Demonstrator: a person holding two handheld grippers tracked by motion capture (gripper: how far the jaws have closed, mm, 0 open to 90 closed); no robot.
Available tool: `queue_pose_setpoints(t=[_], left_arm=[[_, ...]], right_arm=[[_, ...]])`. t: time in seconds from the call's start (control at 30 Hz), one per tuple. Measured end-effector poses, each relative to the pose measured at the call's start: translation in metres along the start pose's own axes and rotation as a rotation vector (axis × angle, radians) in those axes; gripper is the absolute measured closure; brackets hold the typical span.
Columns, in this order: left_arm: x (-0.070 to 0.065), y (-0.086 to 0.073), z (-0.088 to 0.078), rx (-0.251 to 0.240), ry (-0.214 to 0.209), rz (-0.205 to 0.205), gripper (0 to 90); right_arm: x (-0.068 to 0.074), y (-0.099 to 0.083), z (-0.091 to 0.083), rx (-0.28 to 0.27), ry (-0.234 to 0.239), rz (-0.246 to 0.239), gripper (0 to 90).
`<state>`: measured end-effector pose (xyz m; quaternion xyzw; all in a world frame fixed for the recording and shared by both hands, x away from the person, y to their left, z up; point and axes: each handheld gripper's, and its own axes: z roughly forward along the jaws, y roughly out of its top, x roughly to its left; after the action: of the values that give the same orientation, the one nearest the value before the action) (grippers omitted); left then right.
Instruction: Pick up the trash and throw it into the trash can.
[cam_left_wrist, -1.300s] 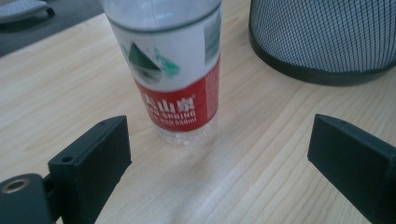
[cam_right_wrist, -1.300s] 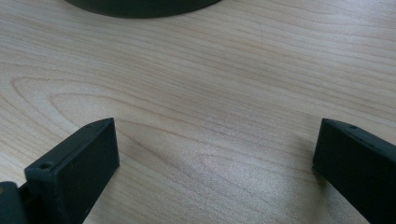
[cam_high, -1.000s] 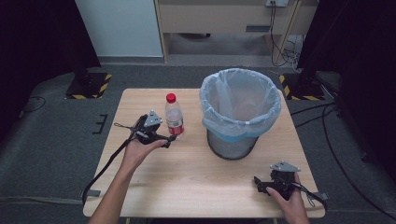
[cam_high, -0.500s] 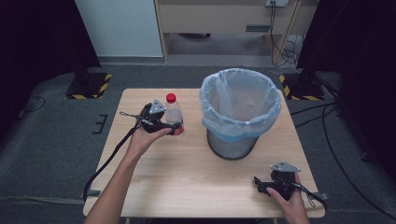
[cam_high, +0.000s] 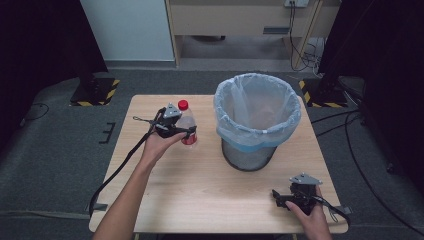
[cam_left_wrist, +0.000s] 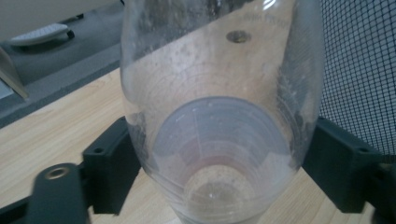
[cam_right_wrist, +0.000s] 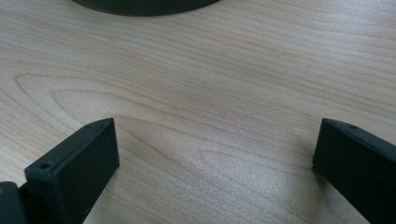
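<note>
Clear plastic bottle (cam_high: 187, 123) with a red cap stands upright on the wooden counter (cam_high: 200, 195), left of middle, toward the far edge. Left tool (cam_high: 184, 131) sits at the bottle's lower half, over the red label band; its jaws have just been closing, with the bottle between them. Left tool's own view: bottle (cam_left_wrist: 219, 112) seen close up, one black jaw pressed against each flank, so the tool grips the bottle. Bottle wall looks misted with fine droplets inside; no liquid level that I can make out. Black mesh bin (cam_high: 257, 120) lined with a pale blue bag stands just to the right of the bottle, apart from it; its mesh (cam_left_wrist: 359, 70) also runs along the right edge of the left tool's view. Right tool (cam_high: 280, 197) rests low at the near right corner of the counter, held in the person's hand (cam_high: 310, 215), well apart from bottle and bin. In the right tool's own view both jaws stand wide apart over bare wood (cam_right_wrist: 210, 93), open, nothing between them; the bin's dark base (cam_right_wrist: 140, 4) shows at the top edge.
</note>
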<state>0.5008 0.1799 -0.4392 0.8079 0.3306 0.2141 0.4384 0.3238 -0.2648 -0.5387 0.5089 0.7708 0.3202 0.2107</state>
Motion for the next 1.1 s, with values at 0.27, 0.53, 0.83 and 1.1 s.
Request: queue_pose_setpoints(t=[0.27,0.53,0.83,1.1], left_arm=[[0.003,0.003,-0.004,-0.017,-0.007,-0.004,27.7],[-0.001,0.009,-0.017,-0.055,-0.013,0.019,28.1],[-0.004,0.021,-0.05,-0.099,-0.043,0.028,28.4],[-0.023,0.047,-0.092,-0.135,-0.051,0.085,28.3]], right_arm=[[0.0,0.0,0.0,0.001,0.001,-0.004,0.3],[0.0,0.0,0.0,0.001,0.001,-0.003,0.3],[0.0,0.0,0.0,0.001,0.0,-0.002,0.3],[0.0,0.0,0.0,0.001,0.0,-0.002,0.3]])
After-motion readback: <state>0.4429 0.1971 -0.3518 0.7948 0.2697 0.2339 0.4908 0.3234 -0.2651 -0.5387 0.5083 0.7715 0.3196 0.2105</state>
